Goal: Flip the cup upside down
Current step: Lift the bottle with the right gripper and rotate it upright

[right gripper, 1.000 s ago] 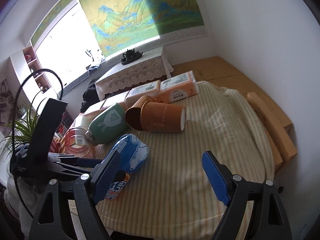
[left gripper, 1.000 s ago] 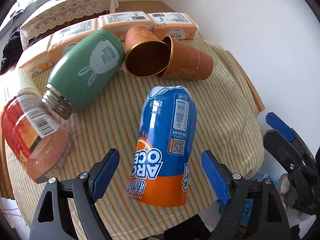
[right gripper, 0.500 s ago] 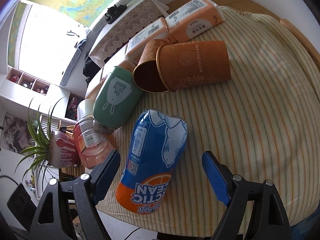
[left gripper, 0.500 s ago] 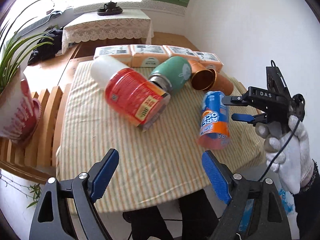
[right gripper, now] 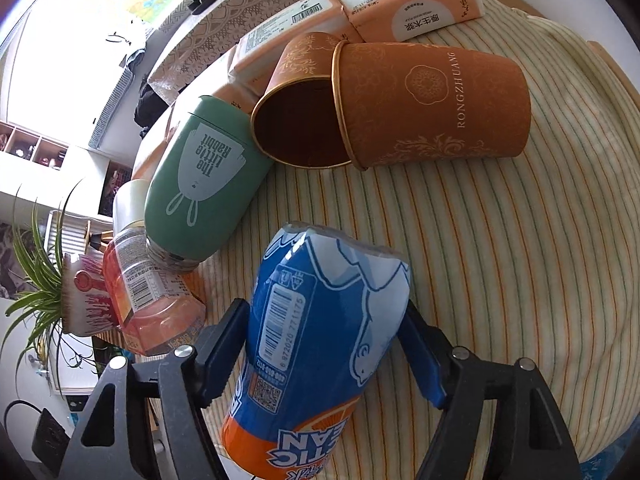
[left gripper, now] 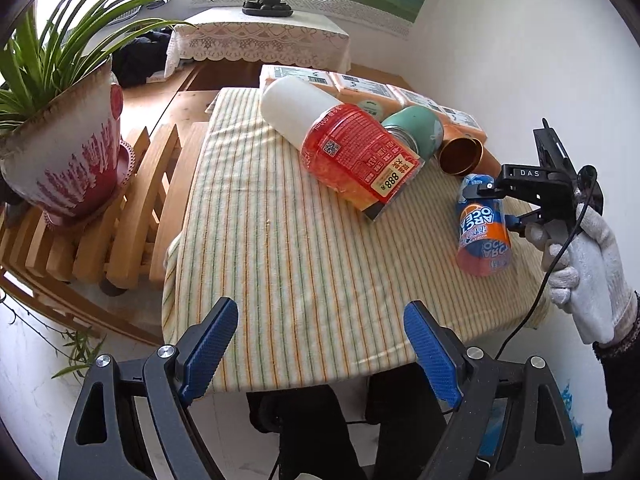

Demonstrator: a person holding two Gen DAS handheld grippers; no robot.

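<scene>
A blue and orange cup point(right gripper: 320, 336) lies on its side on the striped tablecloth point(right gripper: 500, 260). My right gripper point(right gripper: 324, 356) straddles it, its two blue pads against the cup's sides. In the left wrist view the same cup point(left gripper: 482, 228) lies at the table's right edge with the right gripper point(left gripper: 512, 204) on it, held by a gloved hand. My left gripper point(left gripper: 320, 348) is open and empty above the table's near edge, far from the cup.
Two brown paper cups point(right gripper: 432, 104), a green rabbit cup point(right gripper: 204, 176) and a red jar point(left gripper: 356, 152) lie on their sides behind. Tissue packs point(right gripper: 408, 4) line the back edge. A potted plant point(left gripper: 60, 148) stands on a wooden rack at left.
My left gripper has backed away from the blue cup to the table's near edge. My right gripper has moved down onto the cup and narrowed around it.
</scene>
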